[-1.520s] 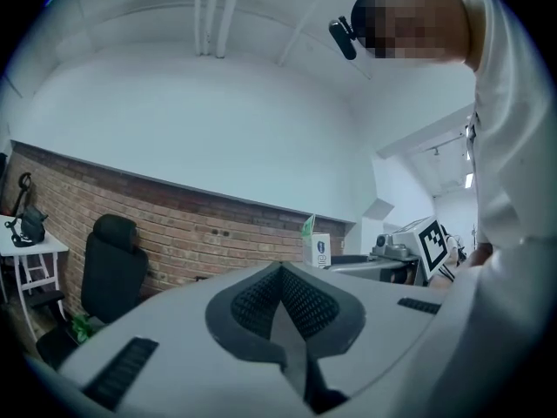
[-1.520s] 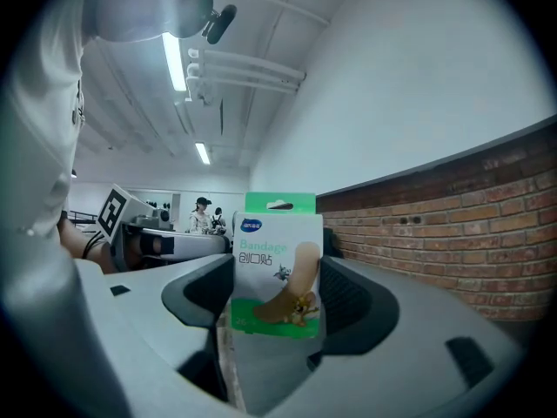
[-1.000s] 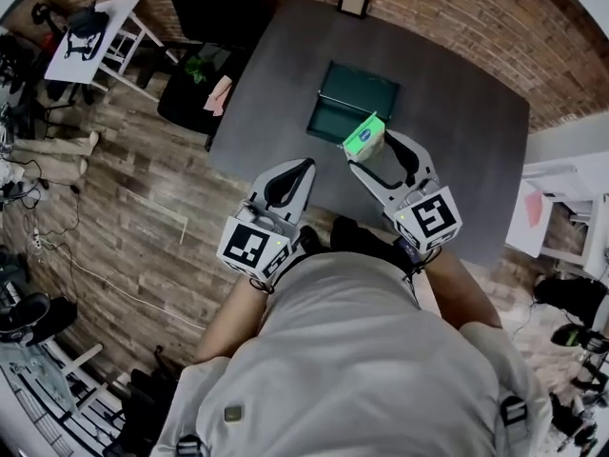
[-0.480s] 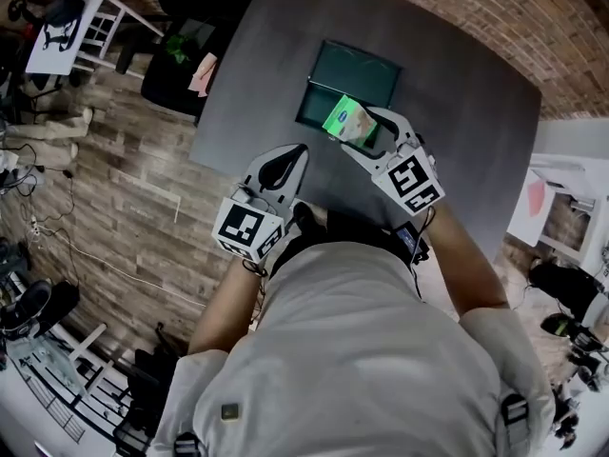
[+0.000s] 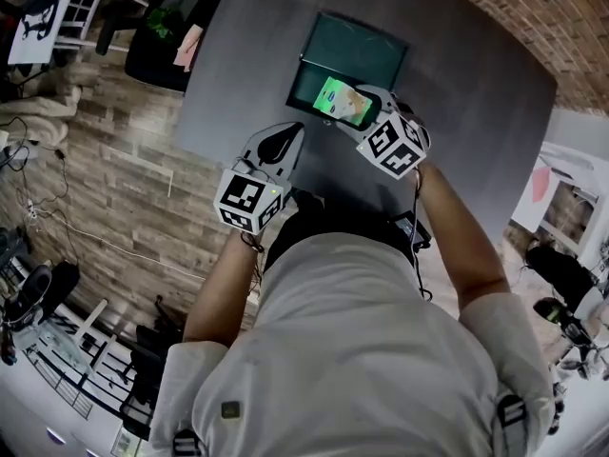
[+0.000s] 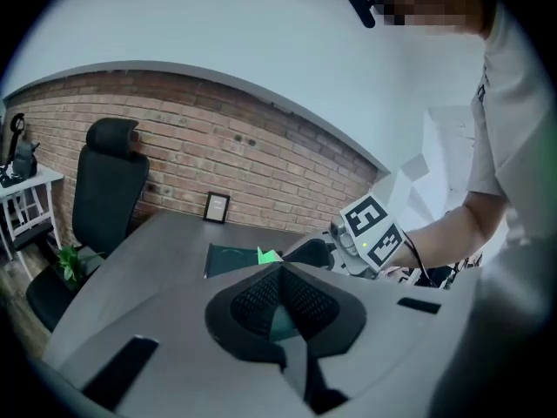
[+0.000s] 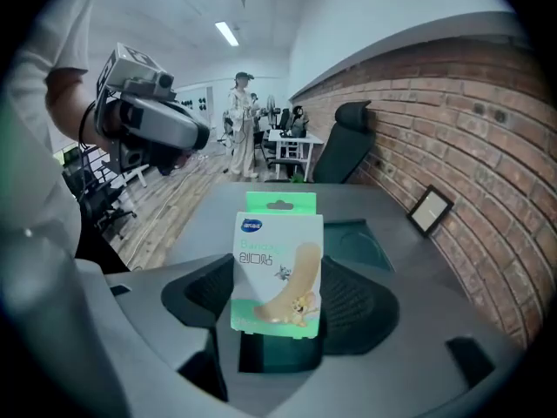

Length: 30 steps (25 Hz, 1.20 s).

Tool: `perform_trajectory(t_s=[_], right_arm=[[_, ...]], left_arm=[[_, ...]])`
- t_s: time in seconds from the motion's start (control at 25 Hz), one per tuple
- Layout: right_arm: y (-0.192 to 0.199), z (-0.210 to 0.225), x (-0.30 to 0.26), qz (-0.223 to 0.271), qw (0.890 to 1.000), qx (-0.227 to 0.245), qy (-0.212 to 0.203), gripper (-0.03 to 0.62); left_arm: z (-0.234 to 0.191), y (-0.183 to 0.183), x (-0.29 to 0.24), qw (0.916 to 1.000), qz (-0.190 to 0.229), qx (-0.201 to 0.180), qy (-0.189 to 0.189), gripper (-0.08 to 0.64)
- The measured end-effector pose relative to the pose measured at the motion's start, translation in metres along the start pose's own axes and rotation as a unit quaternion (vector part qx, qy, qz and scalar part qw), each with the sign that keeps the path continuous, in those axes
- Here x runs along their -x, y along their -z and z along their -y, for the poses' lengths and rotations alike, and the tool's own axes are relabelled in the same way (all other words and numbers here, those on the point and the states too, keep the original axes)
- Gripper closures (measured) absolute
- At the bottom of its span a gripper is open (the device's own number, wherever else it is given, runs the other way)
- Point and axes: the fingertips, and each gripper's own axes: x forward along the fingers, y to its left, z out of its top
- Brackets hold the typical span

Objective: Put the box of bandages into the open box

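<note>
We've got the box of bandages (image 7: 277, 264) clamped between the jaws of the right gripper (image 5: 354, 110), standing upright with its printed face toward that gripper's camera. In the head view it hangs over the near edge of the open box (image 5: 366, 46), a dark green tray sitting on the grey table (image 5: 476, 112). Our left gripper (image 6: 280, 277) is off to the left by the table's near edge, jaws pressed together with nothing between them. Further back there's a small picture frame (image 6: 215, 207) standing on the table by the brick wall (image 6: 261, 155), plus a black office chair (image 6: 109, 181) at the far-left side.
</note>
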Motion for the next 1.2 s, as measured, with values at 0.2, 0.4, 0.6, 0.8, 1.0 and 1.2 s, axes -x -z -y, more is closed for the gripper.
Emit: perform_trajectory(t_s=[0.2, 0.4, 0.6, 0.8, 1.0, 1.2], right_arm=[[0.032, 0.004, -0.035, -0.045, 0.999, -0.001, -0.020, 0.295], [0.053, 0.006, -0.062, -0.076, 0.997, 0.005, -0.030, 0.295], [0.067, 0.007, -0.078, -0.101, 0.994, -0.002, -0.034, 0.295], [0.070, 0.006, -0.085, -0.106, 0.994, -0.005, -0.038, 0.295], [0.071, 0.007, -0.083, -0.102, 0.994, -0.007, -0.030, 0.295], [0.058, 0.008, -0.073, -0.086, 0.996, -0.002, -0.018, 0.295]], left_arm=[[-0.010, 0.023, -0.017, 0.9996, -0.023, 0.016, -0.001, 0.545], [-0.014, 0.034, -0.025, 0.9992, -0.030, 0.024, 0.001, 0.545], [-0.016, 0.035, -0.025, 0.9991, -0.031, 0.028, 0.004, 0.545], [-0.019, 0.038, -0.024, 0.9991, -0.032, 0.028, 0.003, 0.545], [-0.017, 0.040, -0.021, 0.9990, -0.032, 0.030, 0.002, 0.545], [-0.014, 0.036, -0.014, 0.9993, -0.026, 0.028, 0.001, 0.545]])
